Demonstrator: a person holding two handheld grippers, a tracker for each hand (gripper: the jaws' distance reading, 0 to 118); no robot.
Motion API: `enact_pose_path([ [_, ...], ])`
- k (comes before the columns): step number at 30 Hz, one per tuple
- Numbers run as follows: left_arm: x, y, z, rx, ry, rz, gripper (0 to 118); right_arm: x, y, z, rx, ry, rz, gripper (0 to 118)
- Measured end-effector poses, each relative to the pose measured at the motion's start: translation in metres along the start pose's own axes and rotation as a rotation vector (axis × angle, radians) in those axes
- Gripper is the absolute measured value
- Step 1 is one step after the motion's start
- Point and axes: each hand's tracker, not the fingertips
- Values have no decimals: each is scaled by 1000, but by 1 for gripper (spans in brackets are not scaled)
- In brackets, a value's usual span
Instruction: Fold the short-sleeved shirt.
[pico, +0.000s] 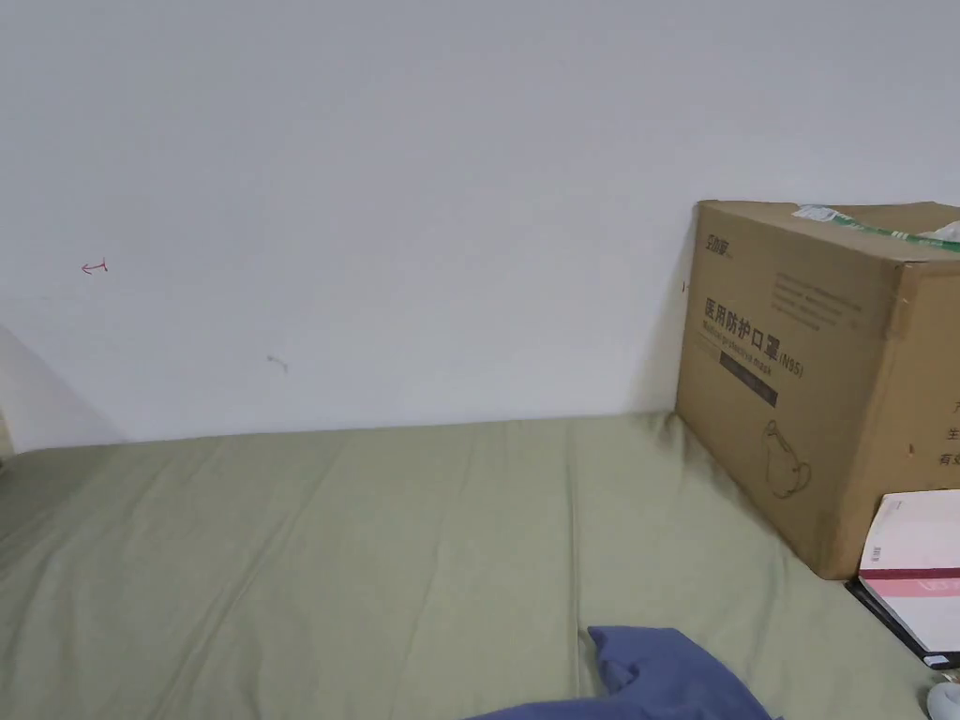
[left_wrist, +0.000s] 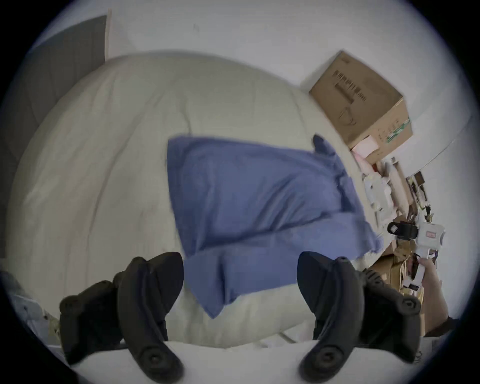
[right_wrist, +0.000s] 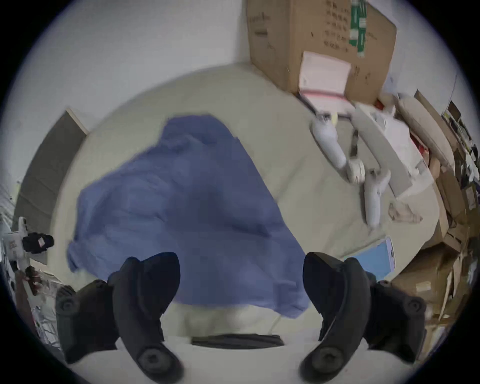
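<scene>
Both our hand-held grippers, left (left_wrist: 240, 283) and right (right_wrist: 241, 280), hang wide open above the rumpled blue shirt (left_wrist: 257, 197) on the bed (pico: 375, 544); folding seems unstarted, so next we must grasp its edges.
</scene>
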Motion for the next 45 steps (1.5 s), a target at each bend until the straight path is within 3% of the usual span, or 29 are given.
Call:
enact_pose_path([
  [7, 57, 29, 63, 491, -41, -89, 96, -91, 34, 72, 549, 205, 28, 99],
  [9, 74, 35, 68, 625, 15, -124, 95, -116, 38, 78, 682, 244, 73, 96],
  [10, 81, 38, 69, 683, 22, -135, 92, -130, 41, 79, 734, 234, 92, 89],
  [11, 86, 41, 69, 735, 19, -143, 82, -142, 44, 78, 774, 225, 114, 73],
  [12, 89, 45, 66, 765, 16, -147, 64, -155, 49, 76, 797, 212, 135, 46],
  [13, 94, 50, 63, 783, 33, -160, 22, -165, 56, 69, 804, 189, 148, 5],
  [14, 101, 58, 59, 779, 74, -182, 0, -175, 61, 66, 807, 167, 143, 1],
  [15, 105, 63, 57, 789, 156, -199, 0, -180, 64, 63, 812, 171, 131, 1],
  [17, 104, 73, 50, 754, 90, -205, 0, -186, 75, 59, 807, 190, 114, 0],
  [18, 104, 75, 49, 754, 65, -193, 0, -189, 78, 58, 813, 146, 93, 0],
  [24, 88, 98, 51, 755, 120, -176, 0, -183, 100, 50, 819, 164, 40, 0],
  [27, 53, 142, 35, 543, 155, -111, 0, -179, 111, 40, 768, 219, 15, 0],
  [30, 0, 183, -18, 86, 156, -50, 0, -180, 117, 26, 722, 224, 42, 0],
  [32, -37, 185, -56, -65, 101, 34, 0, -180, 120, 15, 683, 229, 72, 0],
  [33, -55, 186, -75, -132, 121, 69, 3, -181, 120, 8, 661, 236, 89, 0],
  [34, -68, 182, -90, -156, 141, 91, 30, -181, 120, 1, 641, 236, 107, 0],
  [35, -79, 179, -105, -184, 175, 94, 70, -181, 120, -4, 629, 232, 121, 0],
  [36, -89, 172, -120, -193, 210, 93, 100, -181, 119, -10, 614, 227, 133, 0],
  [37, -98, 169, -130, -181, 236, 83, 105, -181, 117, -17, 596, 222, 139, 0],
  [42, -117, 154, -183, -195, 250, 93, 104, -172, 111, -47, 505, 206, 160, 0],
  [45, -112, 139, -210, -234, 286, 7, 107, -165, 108, -62, 462, 188, 163, 0],
])
